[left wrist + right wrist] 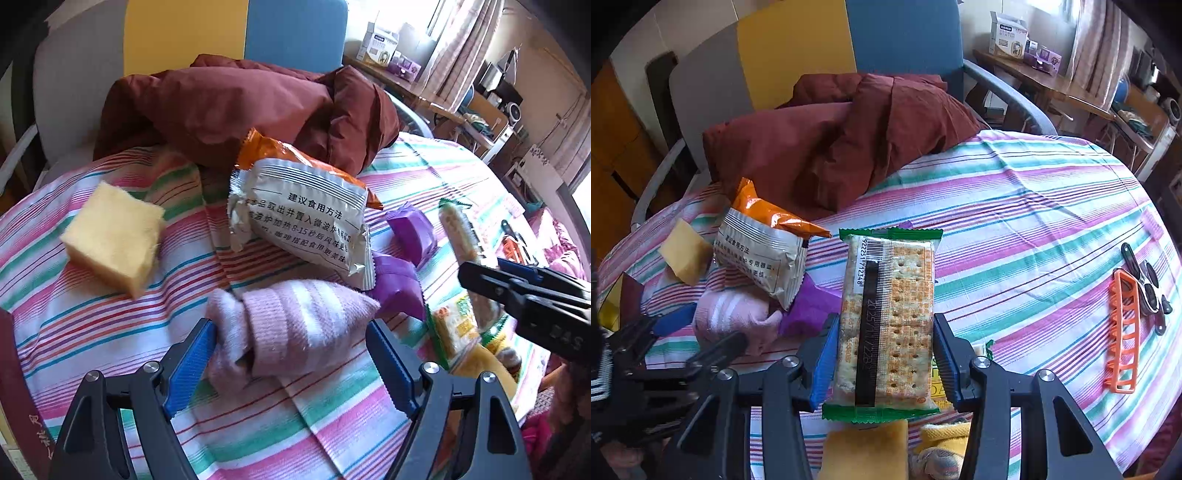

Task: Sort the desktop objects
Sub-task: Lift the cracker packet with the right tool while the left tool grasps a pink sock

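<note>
A rolled pink sock [295, 325] lies on the striped tablecloth [92, 325]. My left gripper [291, 350] stands open around it, its left pad at the sock's edge and its right pad apart from it. My right gripper [884, 354] is shut on a green-edged cracker packet [886, 314], gripped by its long sides above the cloth. In the left wrist view that packet [454, 229] shows edge-on with the right gripper [480, 273] on it. The right wrist view shows the left gripper [713, 325] over the sock [738, 314].
A yellow sponge [114, 236], a silver and orange snack bag [299, 218] and purple wrapped pieces [410, 230] lie near the sock. A maroon jacket [229, 107] lies at the back. At the right are an orange hair clip [1123, 332] and a black clip [1148, 291].
</note>
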